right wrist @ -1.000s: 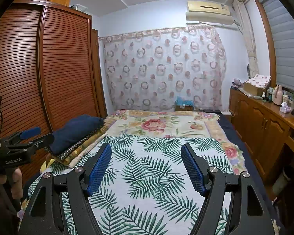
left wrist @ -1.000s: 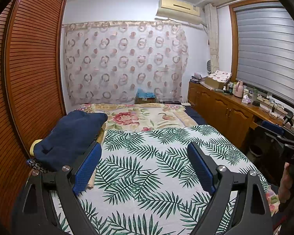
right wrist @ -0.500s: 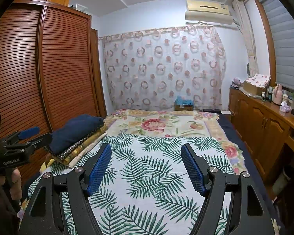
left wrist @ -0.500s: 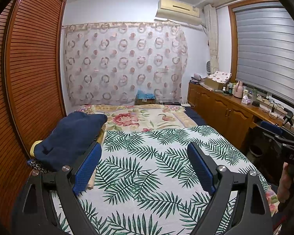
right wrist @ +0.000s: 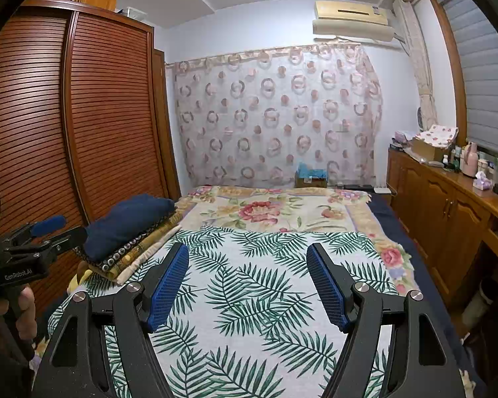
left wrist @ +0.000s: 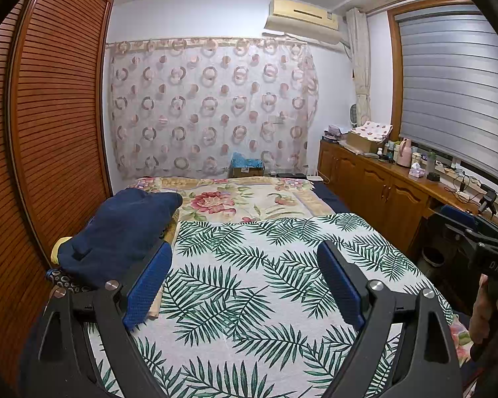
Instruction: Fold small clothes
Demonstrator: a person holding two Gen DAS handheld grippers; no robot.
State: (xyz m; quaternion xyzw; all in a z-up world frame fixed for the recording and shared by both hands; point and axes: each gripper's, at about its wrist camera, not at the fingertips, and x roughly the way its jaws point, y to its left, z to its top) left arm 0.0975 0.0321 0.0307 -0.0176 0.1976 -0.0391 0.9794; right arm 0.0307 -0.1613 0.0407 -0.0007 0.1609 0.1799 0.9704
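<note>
A pile of clothes lies at the bed's left edge, topped by a navy blue garment point(left wrist: 123, 229) point(right wrist: 126, 220) over patterned fabrics point(right wrist: 132, 252). My left gripper point(left wrist: 245, 268) is open and empty, held above the palm-leaf sheet point(left wrist: 249, 285), with the pile just left of its left finger. My right gripper point(right wrist: 247, 272) is open and empty above the same sheet point(right wrist: 259, 285), right of the pile. Each gripper shows at the edge of the other's view: the right one point(left wrist: 474, 232), the left one point(right wrist: 40, 232).
A floral blanket point(left wrist: 242, 199) covers the far half of the bed. A slatted wooden wardrobe point(left wrist: 49, 132) stands along the left. A wooden cabinet point(left wrist: 381, 192) with bottles and boxes runs along the right under the window blind. A curtain point(left wrist: 209, 106) hangs behind.
</note>
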